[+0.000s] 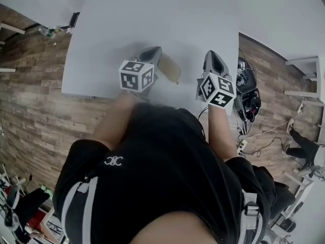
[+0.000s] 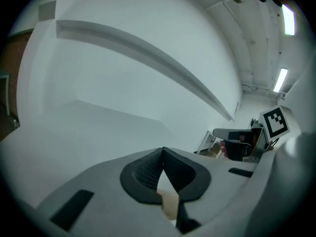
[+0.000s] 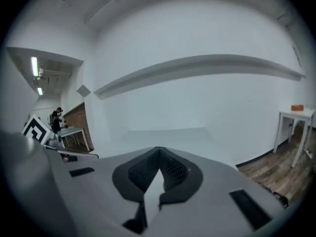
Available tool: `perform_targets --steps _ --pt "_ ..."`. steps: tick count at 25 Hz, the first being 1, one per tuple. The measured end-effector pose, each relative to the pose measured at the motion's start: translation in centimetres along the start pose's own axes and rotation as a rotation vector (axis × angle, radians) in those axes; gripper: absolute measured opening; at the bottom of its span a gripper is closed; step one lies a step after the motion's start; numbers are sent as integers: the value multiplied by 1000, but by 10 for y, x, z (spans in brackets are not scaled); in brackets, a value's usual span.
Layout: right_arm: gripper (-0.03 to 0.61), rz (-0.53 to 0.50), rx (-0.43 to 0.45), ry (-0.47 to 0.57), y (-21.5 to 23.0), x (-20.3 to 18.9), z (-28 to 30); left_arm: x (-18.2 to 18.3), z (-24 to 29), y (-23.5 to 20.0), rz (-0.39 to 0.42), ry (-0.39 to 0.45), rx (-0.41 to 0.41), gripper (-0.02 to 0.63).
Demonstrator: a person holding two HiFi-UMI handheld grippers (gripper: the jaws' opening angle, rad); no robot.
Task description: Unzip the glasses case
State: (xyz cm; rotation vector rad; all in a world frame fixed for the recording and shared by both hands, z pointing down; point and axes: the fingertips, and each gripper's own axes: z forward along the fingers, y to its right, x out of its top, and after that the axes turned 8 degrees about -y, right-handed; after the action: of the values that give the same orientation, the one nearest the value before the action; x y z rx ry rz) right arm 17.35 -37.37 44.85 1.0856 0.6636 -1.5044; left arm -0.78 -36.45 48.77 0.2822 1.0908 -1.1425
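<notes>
Left hand-held gripper (image 1: 152, 55) pinches the tan case (image 1: 170, 67), half hidden by its jaws, zip unreadable, near the worktop's (image 1: 127, 24) 6 o'clock edge. Right hand-held gripper (image 1: 214, 57), at its 3 o'clock, is pressed together and empty.

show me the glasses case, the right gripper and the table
glasses case (image 1: 171, 68): head view, middle of its tan side
right gripper (image 1: 213, 55): head view, between its fingertips
table (image 1: 127, 19): head view, bare white top
</notes>
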Motion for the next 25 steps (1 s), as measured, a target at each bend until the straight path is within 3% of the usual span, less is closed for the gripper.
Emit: perform_targets --steps 4,8,14,19,25 --pt "14 -59 12 27 -4 11 -12 6 -1 25 69 -10 18 4" --pt "12 -49 73 8 -7 6 -16 5 -3 43 25 -4 -43 4" --pt "12 -42 134 -11 -10 -4 -27 -12 -8 49 -5 -39 -13 4" --pt "12 -46 162 -8 -13 -5 -34 -14 -14 57 -64 -39 -38 4" --pt "12 -63 166 -4 -9 -10 -52 -10 -16 54 -59 -35 0 5"
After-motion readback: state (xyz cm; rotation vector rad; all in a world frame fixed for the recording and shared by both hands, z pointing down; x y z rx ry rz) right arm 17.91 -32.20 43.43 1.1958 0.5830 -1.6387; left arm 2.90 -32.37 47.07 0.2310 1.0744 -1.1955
